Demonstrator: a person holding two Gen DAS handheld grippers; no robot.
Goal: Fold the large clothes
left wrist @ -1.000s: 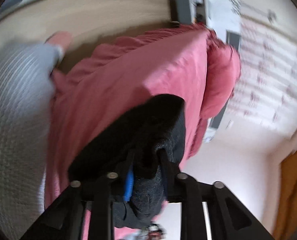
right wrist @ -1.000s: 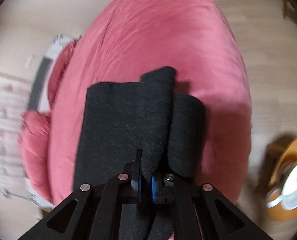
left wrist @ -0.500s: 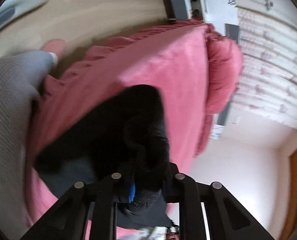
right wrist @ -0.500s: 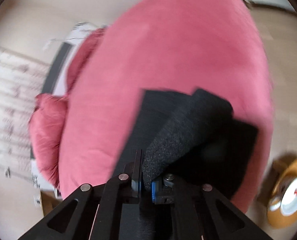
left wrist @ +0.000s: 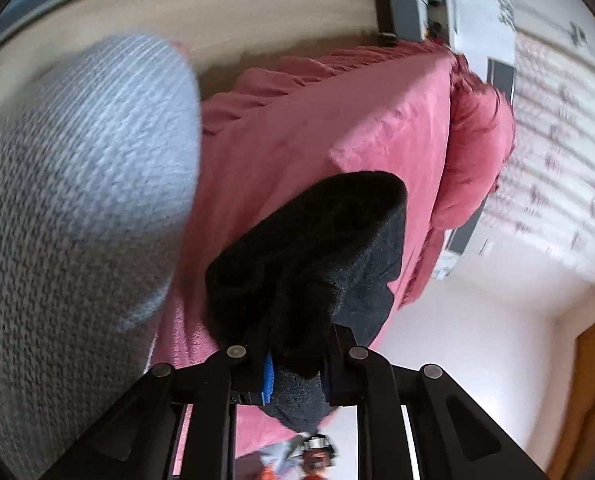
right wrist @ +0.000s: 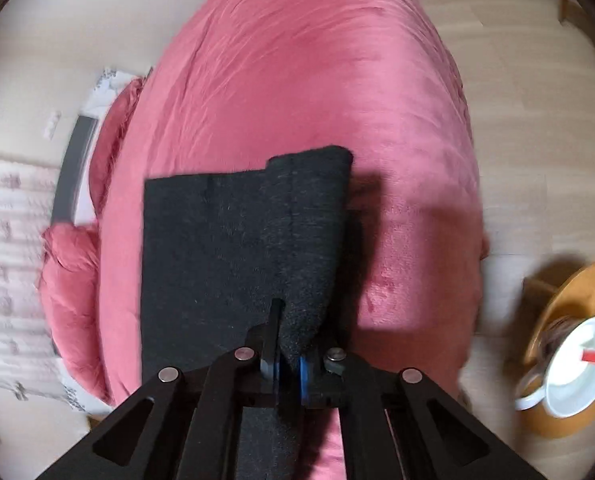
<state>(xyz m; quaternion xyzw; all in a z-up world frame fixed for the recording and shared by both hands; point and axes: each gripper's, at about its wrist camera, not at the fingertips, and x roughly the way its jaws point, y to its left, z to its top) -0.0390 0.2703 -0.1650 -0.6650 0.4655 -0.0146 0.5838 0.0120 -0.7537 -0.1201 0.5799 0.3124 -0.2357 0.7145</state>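
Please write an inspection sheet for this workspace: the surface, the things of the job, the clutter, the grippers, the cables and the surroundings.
Surface: pink bedspread on a bed, with slight wrinkles.
Job's things: dark garment, partly folded, its left part flat on the bedspread, its right edge lifted.
Clutter: pink pillow at the left side of the bed.
Grippers: left hand-held gripper shut on a bunched part of the garment; right hand-held gripper shut on its right edge.
Cables: nothing seen.
Surroundings: wooden floor; white cup on an orange stand; grey knitted sleeve, blurred.
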